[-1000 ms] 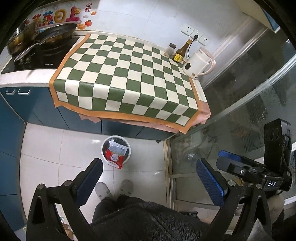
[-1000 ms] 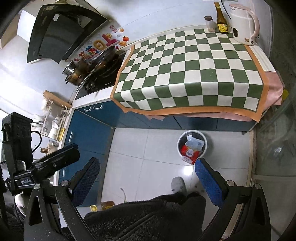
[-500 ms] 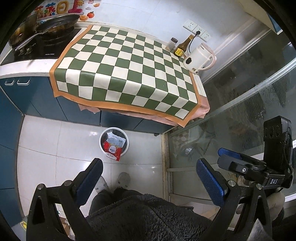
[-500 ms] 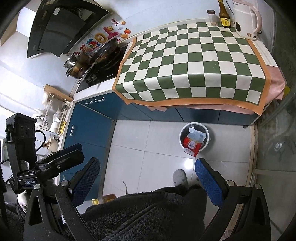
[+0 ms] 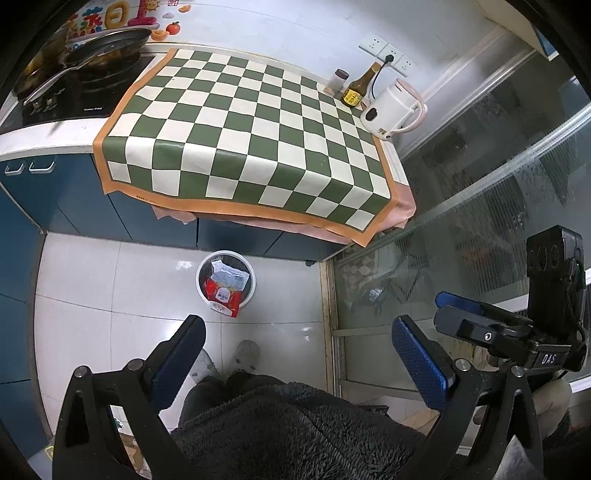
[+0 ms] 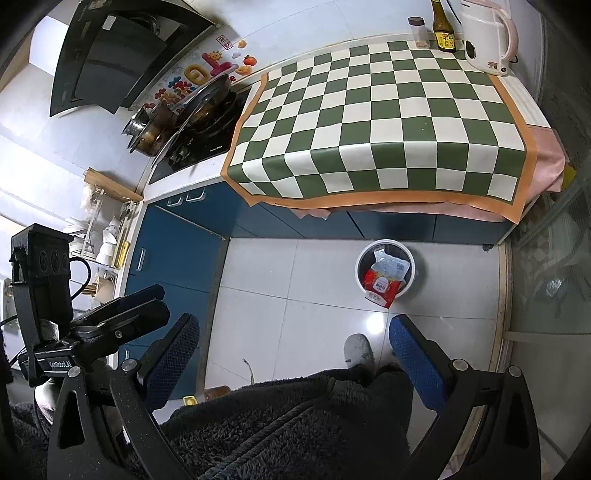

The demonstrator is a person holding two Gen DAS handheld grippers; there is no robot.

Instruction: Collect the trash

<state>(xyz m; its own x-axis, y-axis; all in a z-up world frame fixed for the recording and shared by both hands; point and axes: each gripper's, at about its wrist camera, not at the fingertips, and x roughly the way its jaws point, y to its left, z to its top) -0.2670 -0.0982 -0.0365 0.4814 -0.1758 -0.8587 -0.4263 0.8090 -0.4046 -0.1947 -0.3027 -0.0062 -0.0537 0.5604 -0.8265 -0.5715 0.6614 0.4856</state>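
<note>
A white trash bin [image 5: 207, 264] [image 6: 412, 282] stands on the tiled floor in front of the blue cabinets. Inside it lie a red snack wrapper [image 5: 223, 295] [image 6: 380, 286] and a pale wrapper [image 5: 229, 275] [image 6: 389, 264]; the red one hangs over the near rim. My left gripper [image 5: 297, 349] is open and empty, held high above the floor. My right gripper [image 6: 293, 345] is open and empty too, at the same height. The green-and-white checkered cloth [image 5: 251, 136] [image 6: 388, 122] on the counter has no trash on it.
A white kettle [image 5: 393, 110] [image 6: 485, 40], a brown bottle [image 5: 360, 86] [image 6: 445, 31] and a small jar [image 5: 338, 79] stand at the counter's far corner. Pans [image 5: 107, 42] [image 6: 199, 107] sit on the stove. A glass door [image 5: 498, 192] is on the right. A person's dark fleece sleeve [image 5: 295, 432] and slippers [image 5: 247, 352] are below.
Both grippers have pulled back and up from the counter, so the bin and cloth sit slightly farther away. The jaws stayed open and empty.
</note>
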